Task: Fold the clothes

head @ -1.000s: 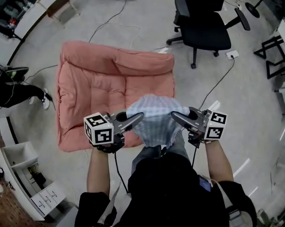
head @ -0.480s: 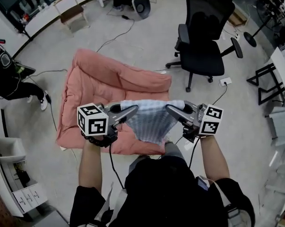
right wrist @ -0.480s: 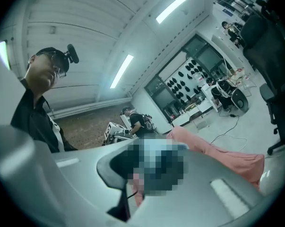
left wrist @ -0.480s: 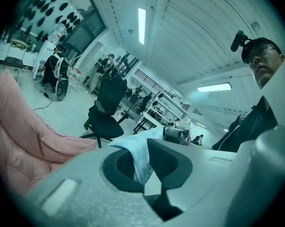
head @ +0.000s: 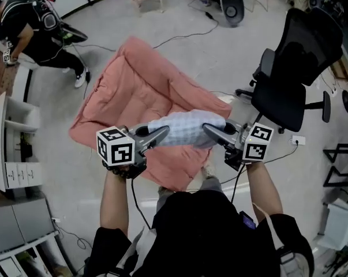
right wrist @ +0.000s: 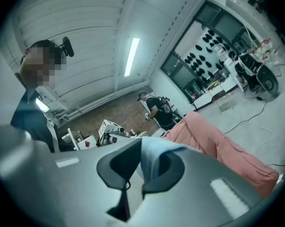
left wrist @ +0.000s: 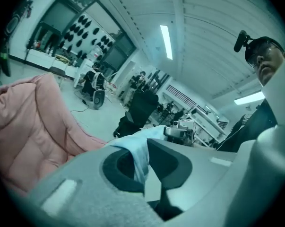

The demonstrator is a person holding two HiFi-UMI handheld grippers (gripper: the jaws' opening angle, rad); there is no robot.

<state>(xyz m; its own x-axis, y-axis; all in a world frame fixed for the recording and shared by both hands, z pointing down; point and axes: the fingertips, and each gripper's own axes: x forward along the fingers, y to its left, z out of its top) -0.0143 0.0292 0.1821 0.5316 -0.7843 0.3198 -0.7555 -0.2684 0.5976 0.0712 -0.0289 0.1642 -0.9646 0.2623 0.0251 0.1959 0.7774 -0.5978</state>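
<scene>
Now we hold a pale checked garment [head: 186,129] stretched between our two grippers, over the near side of the pink quilt [head: 133,91] lying on the floor. Our left gripper [head: 164,134] is clamped tight on the cloth's left end, and our right gripper [head: 209,130] on its right end. A black office chair [head: 295,79] stands to the right of the quilt.
</scene>
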